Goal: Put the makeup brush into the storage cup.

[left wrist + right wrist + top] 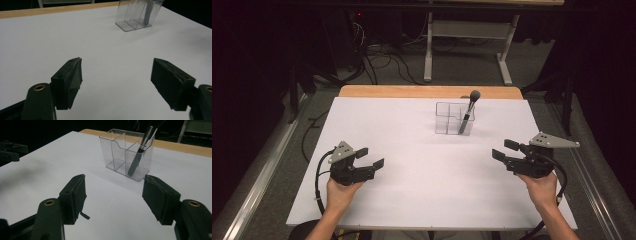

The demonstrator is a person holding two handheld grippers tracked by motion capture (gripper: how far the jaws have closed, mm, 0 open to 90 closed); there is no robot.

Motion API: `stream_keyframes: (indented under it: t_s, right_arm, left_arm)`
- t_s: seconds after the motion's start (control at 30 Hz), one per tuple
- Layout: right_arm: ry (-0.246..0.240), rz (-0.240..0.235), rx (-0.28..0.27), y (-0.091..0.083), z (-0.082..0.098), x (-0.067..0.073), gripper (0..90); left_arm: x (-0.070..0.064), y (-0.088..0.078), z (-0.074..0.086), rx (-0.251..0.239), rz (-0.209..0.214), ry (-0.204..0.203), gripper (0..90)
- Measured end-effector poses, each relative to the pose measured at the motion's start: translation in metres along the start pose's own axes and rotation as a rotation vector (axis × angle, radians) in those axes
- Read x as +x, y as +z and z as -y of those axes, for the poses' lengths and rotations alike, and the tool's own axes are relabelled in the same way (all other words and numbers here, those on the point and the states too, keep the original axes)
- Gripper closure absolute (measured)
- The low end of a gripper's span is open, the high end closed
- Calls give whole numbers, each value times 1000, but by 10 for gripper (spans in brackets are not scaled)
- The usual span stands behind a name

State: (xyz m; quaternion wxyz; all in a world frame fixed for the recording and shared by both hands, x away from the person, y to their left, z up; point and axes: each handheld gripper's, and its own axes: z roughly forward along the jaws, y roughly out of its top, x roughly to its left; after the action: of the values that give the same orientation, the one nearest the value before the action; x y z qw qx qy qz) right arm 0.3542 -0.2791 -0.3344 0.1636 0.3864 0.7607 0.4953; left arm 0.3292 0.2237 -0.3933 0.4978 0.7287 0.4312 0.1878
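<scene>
Both tools, left tool and right tool, gape empty, while the right gripper view reveals the makeup brush leaning inside the clear organizer.

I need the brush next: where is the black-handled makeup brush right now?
In the high view, the black-handled makeup brush leans in the clear plastic organizer's right compartment, far centre of the table.

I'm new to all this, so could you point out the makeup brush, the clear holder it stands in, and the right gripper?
makeup brush (137,161), right gripper view, on its dark handle.
clear holder (113,157), right gripper view, on its front wall.
right gripper (504,150), high view, midway between its open fingertips.
</scene>
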Motion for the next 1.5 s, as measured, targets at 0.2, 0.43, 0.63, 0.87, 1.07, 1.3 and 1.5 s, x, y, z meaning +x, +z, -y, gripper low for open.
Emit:
stream_keyframes:
  t_s: [0.2,0.43,0.63,0.87,1.07,1.3,1.5]
  right_arm:
    - [3,-3,13,3,5,0,373]
    - [3,-11,32,8,10,2,373]
    - [15,-13,33,10,14,2,373]
    - [13,-13,48,14,17,2,372]
    - [5,-7,63,19,23,2,371]
    - [6,-8,58,20,24,2,370]
    - [-1,3,62,23,29,3,360]
  left_arm:
    - [0,1,0,3,1,2,256]
    - [0,1,0,4,3,0,257]
    - [0,1,0,8,6,4,257]
    - [0,2,0,11,8,1,258]
    - [0,2,0,11,6,3,258]
    - [-1,2,0,13,7,5,258]
    - [0,2,0,15,6,4,259]
